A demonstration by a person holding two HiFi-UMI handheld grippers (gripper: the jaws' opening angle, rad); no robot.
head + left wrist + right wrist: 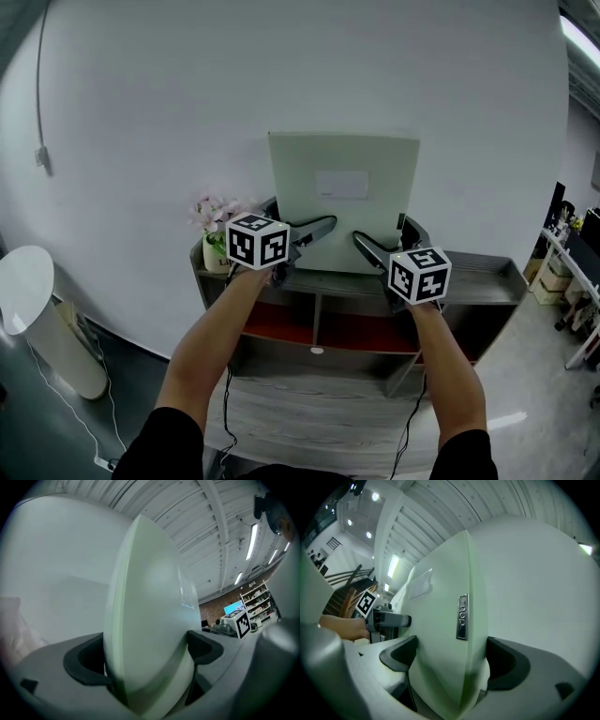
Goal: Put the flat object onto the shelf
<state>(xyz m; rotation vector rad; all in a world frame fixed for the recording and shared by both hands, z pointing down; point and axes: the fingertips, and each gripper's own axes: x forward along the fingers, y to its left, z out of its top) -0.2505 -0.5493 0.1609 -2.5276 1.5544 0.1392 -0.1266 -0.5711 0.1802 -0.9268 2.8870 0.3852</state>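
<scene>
Head view, from the left: a small vase of pink flowers [214, 225] stands at the left end of the grey shelf [487, 270]. Just to its right the left claw [317, 228] is clamped on the lower left edge of the flat object [342, 202], a pale green panel held upright in front of the white wall. The right claw [368, 247] pinches its lower right edge. Each gripper view shows its jaws closed on the panel's edge.

The panel's bottom edge sits at the level of the shelf's top board; I cannot tell whether it touches.

This looks like the placing step, nearly done. The next move probably calls for settling the bottom edge on the board and leaning the panel against the wall. Both claws can then open together, clear of the flowers.
</scene>
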